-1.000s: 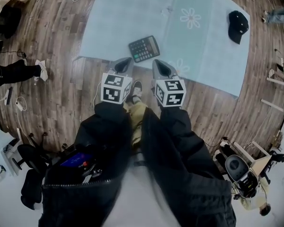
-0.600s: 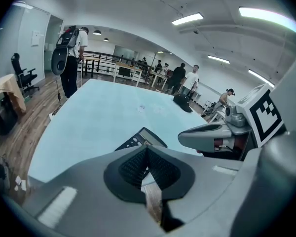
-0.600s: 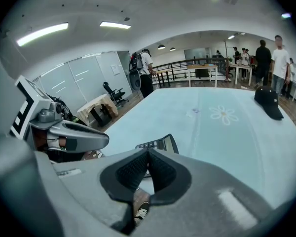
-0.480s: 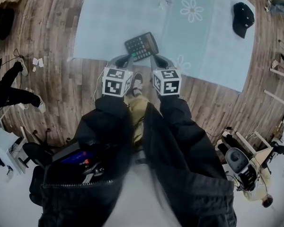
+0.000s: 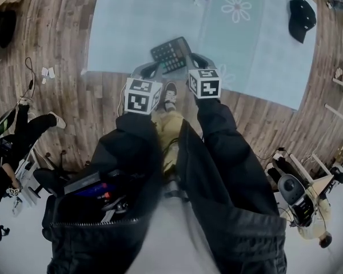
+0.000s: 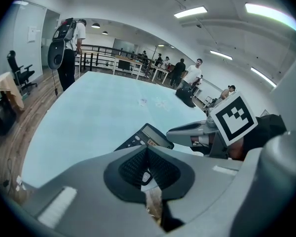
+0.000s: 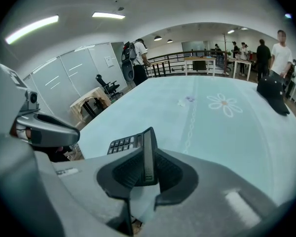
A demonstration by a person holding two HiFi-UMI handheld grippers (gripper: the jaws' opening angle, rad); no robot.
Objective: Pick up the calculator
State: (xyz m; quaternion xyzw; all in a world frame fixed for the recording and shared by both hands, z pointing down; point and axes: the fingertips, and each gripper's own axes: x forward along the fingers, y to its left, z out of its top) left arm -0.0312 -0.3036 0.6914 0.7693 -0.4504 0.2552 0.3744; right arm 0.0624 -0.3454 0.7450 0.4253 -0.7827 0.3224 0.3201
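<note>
A black calculator (image 5: pixel 171 53) lies near the front edge of the light blue tablecloth (image 5: pixel 131 16). My right gripper (image 5: pixel 196 60) is at its right side. In the right gripper view the calculator's right edge (image 7: pixel 148 152) stands upright between the jaws, which are opening, and its keys (image 7: pixel 122 143) show to the left. My left gripper (image 5: pixel 150 69) is at the calculator's near left corner. Its pads meet in the left gripper view, with nothing between them, and the calculator (image 6: pixel 147 136) lies just beyond the tips.
A black cap (image 5: pixel 303 19) lies at the far right of the cloth. Flower prints (image 5: pixel 236 7) mark the cloth. The table's front edge (image 5: pixel 111 72) runs just under the grippers, above wood floor and a shoe (image 5: pixel 170 93). People and desks stand beyond the table's far side (image 6: pixel 187 75).
Both grippers have moved forward from the table's front edge up to the calculator. The right one now flanks its right side and the left one its near left corner.
</note>
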